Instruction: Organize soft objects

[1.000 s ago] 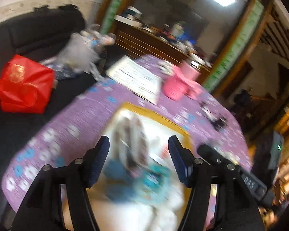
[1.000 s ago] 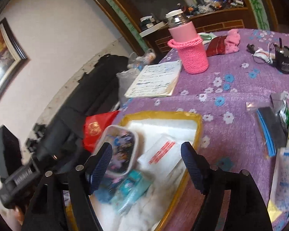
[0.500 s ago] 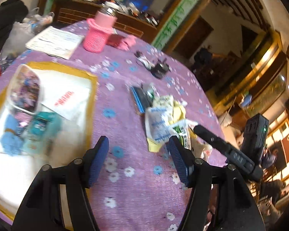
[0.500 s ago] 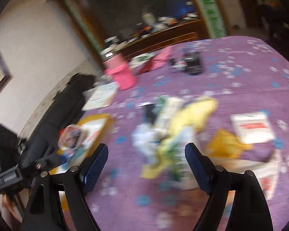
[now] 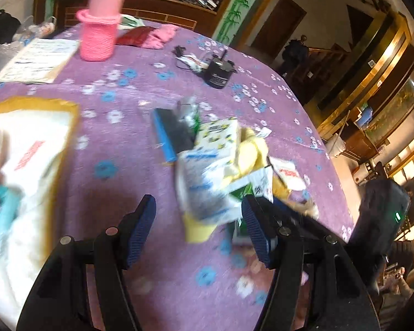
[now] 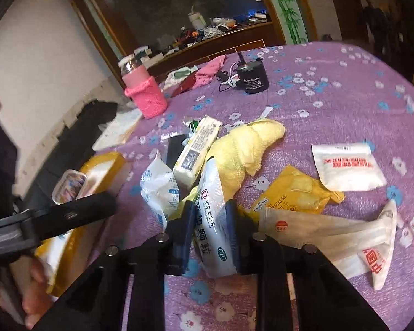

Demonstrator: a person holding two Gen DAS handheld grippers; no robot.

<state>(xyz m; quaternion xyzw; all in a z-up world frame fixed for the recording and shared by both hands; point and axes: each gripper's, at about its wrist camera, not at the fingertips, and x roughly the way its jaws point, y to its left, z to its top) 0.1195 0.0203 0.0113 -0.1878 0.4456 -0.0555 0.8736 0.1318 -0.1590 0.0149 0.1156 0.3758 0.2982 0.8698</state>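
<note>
Right tool (image 6: 209,237) pinches white OTC sachet (image 6: 211,218) mid-body: light, limp, probably slippery film. Left tool (image 5: 198,230) wide, empty.

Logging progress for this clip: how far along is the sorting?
Partly done: the yellow-rimmed tray already holds several items. In hand: the right gripper is shut on a white OTC sachet. Left: yellow towel, cracker packet, other pouches.

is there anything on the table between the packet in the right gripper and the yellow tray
Little that shows. The right hand-held gripper is shut on the white OTC packet. Toward the yellow-rimmed tray lies mostly bare purple cloth; only the crumpled blue-and-white packet sits beside that path. The left hand-held gripper hangs open nearby.
</note>
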